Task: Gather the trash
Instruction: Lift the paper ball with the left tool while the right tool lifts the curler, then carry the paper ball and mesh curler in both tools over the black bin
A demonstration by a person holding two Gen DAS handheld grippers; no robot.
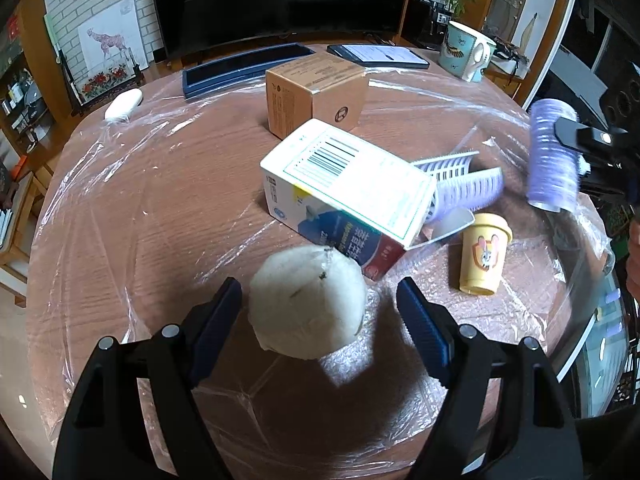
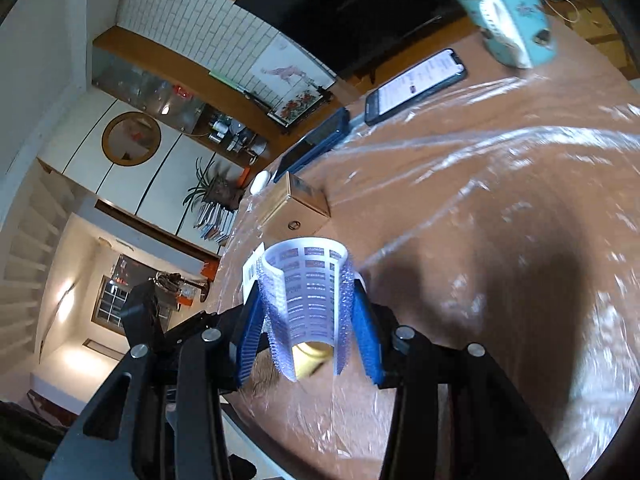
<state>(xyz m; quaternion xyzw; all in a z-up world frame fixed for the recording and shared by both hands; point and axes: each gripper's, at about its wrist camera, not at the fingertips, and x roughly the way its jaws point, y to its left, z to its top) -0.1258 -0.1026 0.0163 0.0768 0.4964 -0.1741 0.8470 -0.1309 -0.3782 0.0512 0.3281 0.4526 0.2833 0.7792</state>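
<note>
Left tongs [image 1: 320,312] held open around white wad [image 1: 308,304] on tabletop [image 1: 140,208], pads apart from it. Right tongs [image 2: 306,320] clamped on lilac hair roller [image 2: 308,300], lifted; only left view shows yellow cup [image 1: 484,260].

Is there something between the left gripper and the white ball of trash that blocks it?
No. The white ball lies directly between the open fingers of the left gripper with nothing in front; the white box sits just behind it.
</note>
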